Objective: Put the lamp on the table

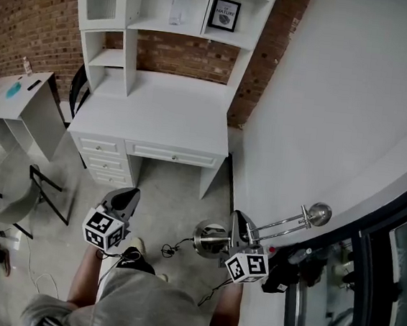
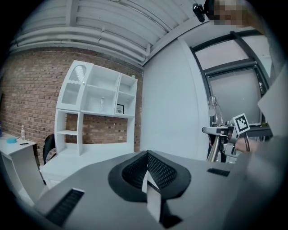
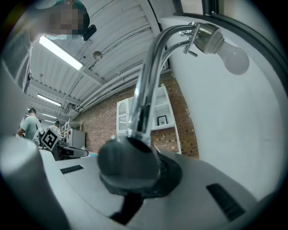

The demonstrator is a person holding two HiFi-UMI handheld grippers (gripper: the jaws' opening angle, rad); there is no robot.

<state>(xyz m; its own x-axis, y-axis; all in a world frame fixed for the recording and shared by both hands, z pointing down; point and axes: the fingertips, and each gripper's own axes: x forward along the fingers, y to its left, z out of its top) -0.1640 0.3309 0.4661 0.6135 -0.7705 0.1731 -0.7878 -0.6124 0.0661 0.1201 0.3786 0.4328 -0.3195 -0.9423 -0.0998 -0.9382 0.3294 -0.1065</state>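
Right gripper [image 1: 240,231] is clamped tight on the chrome desk lamp with the round base and curved double neck [image 3: 148,90], pinching it low down, right where the neck meets the base. Left gripper [image 2: 147,173] has its jaws pressed together on nothing, just hovering beside it.

So the lamp's up in the air by the person's legs, lying roughly level, bare white bulb [image 3: 236,59] poking out towards the white wall on the right. The white desk with the shelf hutch [image 1: 158,114] is well apart, straight ahead.

What I'd worry about: the thin black cord [image 1: 171,249] dangles to the floor near the feet, so it could snag or get stepped on and yank the lamp. A low pinch on smooth metal could also let it swivel, and the bulb might clip the wall or a shelf.

Count: one lamp, one bulb, two neck tubes, one cord, two grippers, one desk.
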